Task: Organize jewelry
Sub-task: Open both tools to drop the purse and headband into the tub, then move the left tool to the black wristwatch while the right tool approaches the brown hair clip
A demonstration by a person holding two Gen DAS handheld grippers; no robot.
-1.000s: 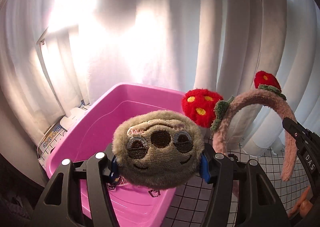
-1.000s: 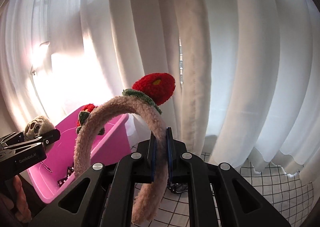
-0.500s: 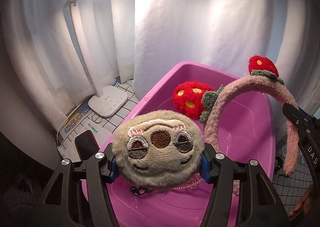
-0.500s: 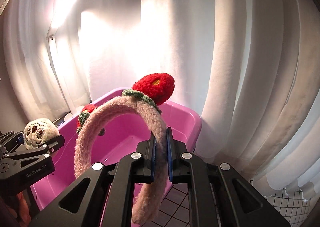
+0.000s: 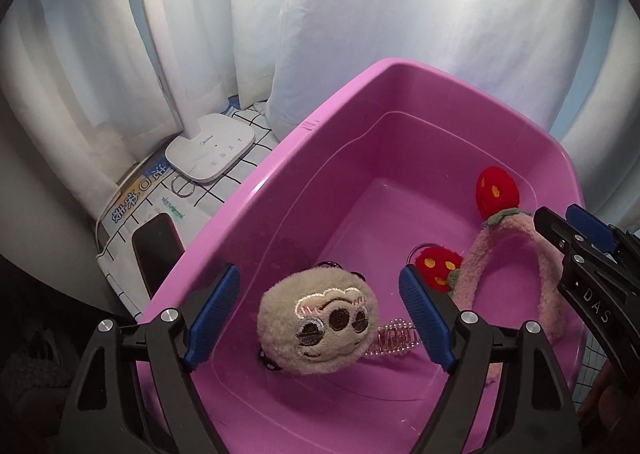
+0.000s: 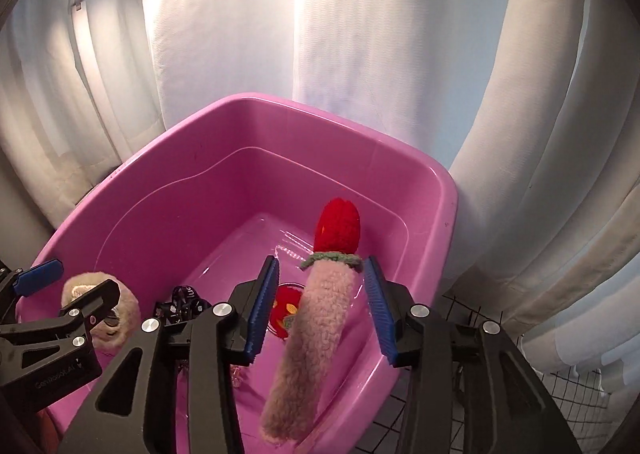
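Both grippers have swung over the pink tub [image 5: 256, 190] and let go since a moment ago. The left gripper [image 5: 316, 320] is spreading, its pads clear of the plush sloth clip [image 5: 316, 328] between them, inside the tub's near left. The right gripper [image 6: 320, 314] is opening too; the fuzzy pink headband [image 6: 316, 338] stands loose between its jaws, at the tub's right.

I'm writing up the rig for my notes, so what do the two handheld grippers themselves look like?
Both match: the left gripper and right gripper have black plastic frames with triangular cut-outs, silver screw heads at the joints, and ribbed blue pads lining the fingers. White lettering is printed on the sides of the bodies; on the right one it reads "DAS". No cables or sleeves show.
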